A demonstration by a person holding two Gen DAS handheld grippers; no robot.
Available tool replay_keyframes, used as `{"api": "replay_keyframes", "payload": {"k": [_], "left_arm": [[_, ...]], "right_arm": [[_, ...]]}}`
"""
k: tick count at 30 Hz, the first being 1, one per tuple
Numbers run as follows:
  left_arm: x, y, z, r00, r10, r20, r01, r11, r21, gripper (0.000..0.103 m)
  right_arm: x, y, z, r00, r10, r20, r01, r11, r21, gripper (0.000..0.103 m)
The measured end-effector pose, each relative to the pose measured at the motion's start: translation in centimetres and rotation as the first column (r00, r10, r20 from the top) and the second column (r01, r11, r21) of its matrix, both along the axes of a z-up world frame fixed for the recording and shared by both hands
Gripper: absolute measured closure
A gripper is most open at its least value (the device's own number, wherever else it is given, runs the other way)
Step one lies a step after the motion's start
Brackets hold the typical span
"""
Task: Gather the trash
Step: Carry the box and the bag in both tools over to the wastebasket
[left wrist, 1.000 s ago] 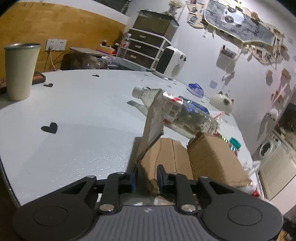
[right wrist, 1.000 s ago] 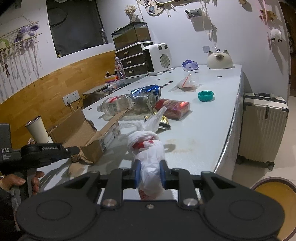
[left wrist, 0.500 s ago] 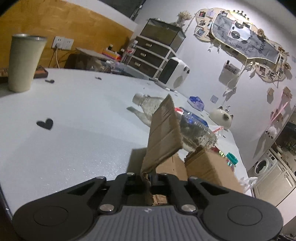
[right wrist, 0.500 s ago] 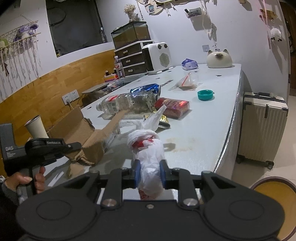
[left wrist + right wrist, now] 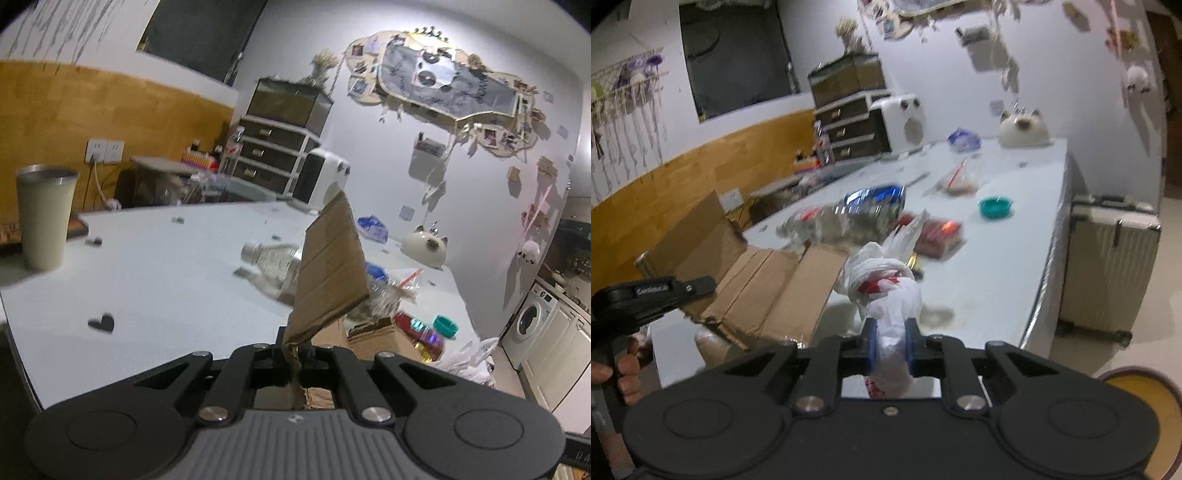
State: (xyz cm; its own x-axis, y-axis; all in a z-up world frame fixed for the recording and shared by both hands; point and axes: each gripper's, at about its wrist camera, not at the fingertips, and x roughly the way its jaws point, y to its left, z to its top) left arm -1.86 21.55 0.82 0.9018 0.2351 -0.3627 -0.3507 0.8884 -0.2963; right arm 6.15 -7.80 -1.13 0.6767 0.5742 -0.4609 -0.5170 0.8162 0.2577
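cluttered white table (image 5: 155, 280), wood-panelled wall, left gripper (image 5: 291, 356) clamping cardboard box (image 5: 768, 291), right gripper (image 5: 890, 345) just tightened on plastic bag (image 5: 890, 295)

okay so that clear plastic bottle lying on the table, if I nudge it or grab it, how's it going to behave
The plastic bottle lies on its side on the table, so a nudge would probably set it rolling. It looks crumpled and mostly empty, so likely light, and it may squash under a firm pinch. The smooth clear wall could slip.

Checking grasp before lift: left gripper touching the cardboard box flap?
Touching. Left wrist view: the left gripper is shut on the cardboard box flap, with no gap at the pads.
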Motion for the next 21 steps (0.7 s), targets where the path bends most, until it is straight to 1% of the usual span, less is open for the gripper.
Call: {"api": "replay_keyframes", "payload": {"k": [4, 10, 16, 21], "left_arm": [[-0.3, -1.3, 1.6, 0.999, -0.023, 0.033, 0.022, 0.999, 0.033, 0.100], [-0.4, -3.8, 3.0, 0.995, -0.077, 0.066, 0.073, 0.995, 0.064, 0.100], [0.2, -6.5, 3.9, 0.988, -0.132, 0.079, 0.127, 0.989, 0.076, 0.100], [1.2, -10.0, 4.5, 0.977, -0.204, 0.067, 0.197, 0.975, 0.100, 0.100]], "right_arm": [[-0.8, -1.2, 1.3, 0.998, -0.042, 0.055, 0.041, 0.999, 0.013, 0.087], [-1.9, -3.3, 2.7, 0.990, -0.091, 0.108, 0.088, 0.996, 0.029, 0.088], [-3.1, -5.9, 3.2, 0.980, -0.153, 0.125, 0.149, 0.988, 0.039, 0.088], [-4.0, -8.6, 3.6, 0.964, -0.222, 0.143, 0.218, 0.975, 0.047, 0.087]]}}
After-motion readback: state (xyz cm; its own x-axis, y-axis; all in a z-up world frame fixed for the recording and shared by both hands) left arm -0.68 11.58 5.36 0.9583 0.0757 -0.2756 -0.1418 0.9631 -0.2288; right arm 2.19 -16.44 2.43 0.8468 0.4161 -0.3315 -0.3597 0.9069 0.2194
